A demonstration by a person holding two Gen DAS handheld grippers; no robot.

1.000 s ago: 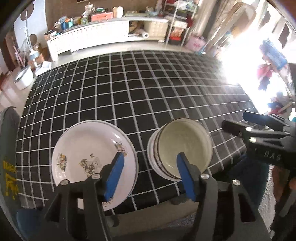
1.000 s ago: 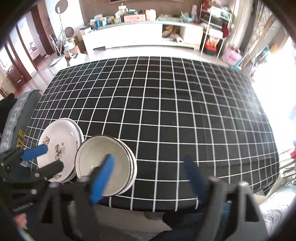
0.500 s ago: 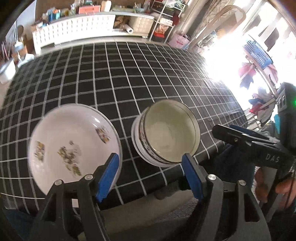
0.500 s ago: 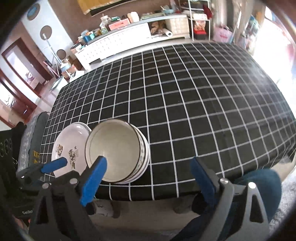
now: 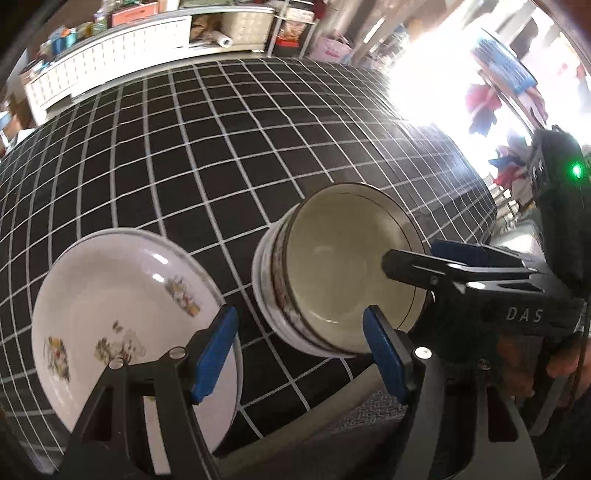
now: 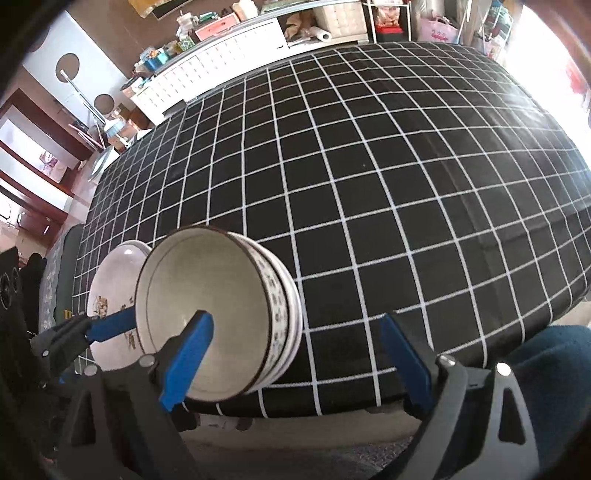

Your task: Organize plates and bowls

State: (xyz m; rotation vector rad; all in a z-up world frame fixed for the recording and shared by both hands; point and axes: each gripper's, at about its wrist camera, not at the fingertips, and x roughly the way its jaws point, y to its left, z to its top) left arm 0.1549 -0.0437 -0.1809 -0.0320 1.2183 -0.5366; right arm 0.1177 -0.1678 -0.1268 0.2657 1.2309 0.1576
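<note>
While both tools point(image 5: 299, 350) gape, stacked bowls point(image 5: 343, 266) sit beside plates point(image 5: 122, 321).

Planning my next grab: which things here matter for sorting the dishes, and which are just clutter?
Job:
stack of bowls
stack of plates
left claw, open
right claw, open

Clutter:
white cabinet
paper roll
pink bag

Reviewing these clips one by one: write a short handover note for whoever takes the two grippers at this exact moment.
Left gripper: open, empty, above the near table edge between the plates and the bowl stack.
Right gripper: open, empty, at the bowl stack's near rim.
Things: nested bowls and decorated plates sit side by side at the near edge of the checked tablecloth.
Done: nothing gripped.
Left: grasp and arrange the bowls and plates.
</note>
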